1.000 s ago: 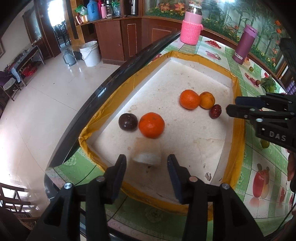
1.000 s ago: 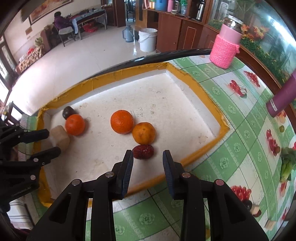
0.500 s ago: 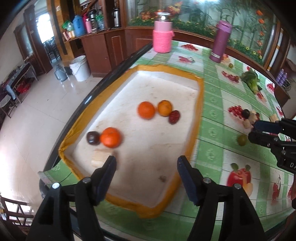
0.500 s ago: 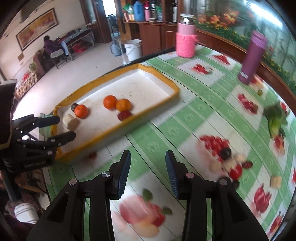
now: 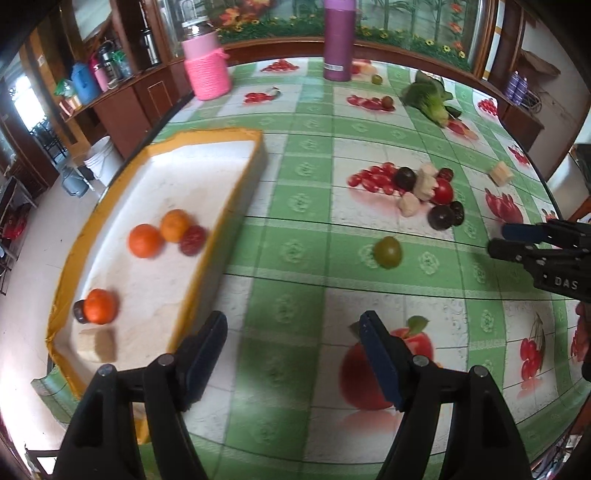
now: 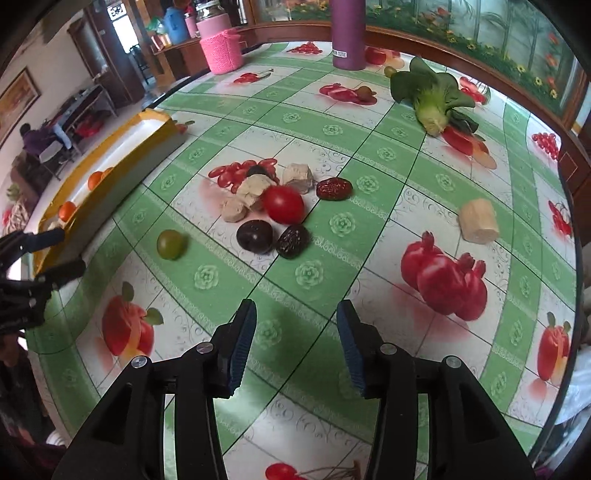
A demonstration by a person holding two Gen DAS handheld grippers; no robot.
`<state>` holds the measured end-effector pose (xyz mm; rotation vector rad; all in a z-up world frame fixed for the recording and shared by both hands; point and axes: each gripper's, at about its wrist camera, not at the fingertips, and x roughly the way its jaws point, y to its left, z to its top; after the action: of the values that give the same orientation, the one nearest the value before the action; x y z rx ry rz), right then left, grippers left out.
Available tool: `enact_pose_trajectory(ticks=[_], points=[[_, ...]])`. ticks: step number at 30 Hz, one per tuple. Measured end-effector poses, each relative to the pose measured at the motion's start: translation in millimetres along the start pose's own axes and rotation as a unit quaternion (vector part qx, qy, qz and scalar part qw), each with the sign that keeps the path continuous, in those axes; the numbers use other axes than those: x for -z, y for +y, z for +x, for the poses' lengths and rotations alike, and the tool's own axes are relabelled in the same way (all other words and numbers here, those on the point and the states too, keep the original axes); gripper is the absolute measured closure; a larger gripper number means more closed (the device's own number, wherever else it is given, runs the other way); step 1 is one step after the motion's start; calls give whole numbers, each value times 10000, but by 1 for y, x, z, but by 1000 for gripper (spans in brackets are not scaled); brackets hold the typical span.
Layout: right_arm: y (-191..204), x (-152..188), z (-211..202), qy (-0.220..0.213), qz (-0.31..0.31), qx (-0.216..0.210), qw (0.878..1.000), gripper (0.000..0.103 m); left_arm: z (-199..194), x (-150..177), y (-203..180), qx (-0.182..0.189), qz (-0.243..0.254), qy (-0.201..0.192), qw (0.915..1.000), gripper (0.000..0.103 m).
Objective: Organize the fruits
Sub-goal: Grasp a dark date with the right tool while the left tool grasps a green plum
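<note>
A white tray with a yellow rim (image 5: 218, 229) holds three oranges (image 5: 144, 240), a red date (image 5: 192, 240), a dark plum (image 5: 77, 312) and a beige chunk (image 5: 96, 345). On the tablecloth to its right lie a green fruit (image 6: 170, 243), a red tomato (image 6: 283, 205), a dark plum (image 6: 255, 236), a dark date (image 6: 293, 240), a red date (image 6: 333, 189) and beige chunks (image 6: 255, 188). My left gripper (image 5: 291, 325) hangs over the cloth beside the tray, its jaws opening with nothing between them. My right gripper (image 6: 295, 308) is short of the pile, jaws opening and empty.
A bok choy (image 6: 430, 99), a purple bottle (image 6: 347, 33) and a pink knitted jar (image 6: 221, 48) stand at the far side. A lone beige piece (image 6: 478, 220) lies to the right. The table's edge curves along the left, with the floor below.
Both grippers have swung from over the tray out to the right over the tablecloth. Both pairs of jaws stand wider than before. The fruit in the tray stays put.
</note>
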<state>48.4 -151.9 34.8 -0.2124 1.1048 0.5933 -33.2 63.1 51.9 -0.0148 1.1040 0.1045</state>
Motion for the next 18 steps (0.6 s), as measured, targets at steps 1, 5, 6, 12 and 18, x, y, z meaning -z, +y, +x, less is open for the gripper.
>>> enact_pose_trajectory(ticks=[1, 5, 6, 12, 18], points=[[0, -3, 3, -16, -4, -45, 10000, 57, 2, -1, -4, -7, 37, 17, 10000, 27], [6, -14, 23, -14, -242, -87, 9997, 57, 8, -5, -16, -86, 165, 126, 9997, 27], [8, -17, 30, -5, -402, -22, 9992, 57, 9, -6, -17, -92, 177, 140, 9997, 27], [6, -23, 36, -219, -1046, -268, 9939, 58, 16, -7, -21, -165, 211, 244, 9993, 27], [0, -19, 34, -289, -1344, -577, 9888, 74, 30, -15, -29, -162, 160, 368, 9991, 27]])
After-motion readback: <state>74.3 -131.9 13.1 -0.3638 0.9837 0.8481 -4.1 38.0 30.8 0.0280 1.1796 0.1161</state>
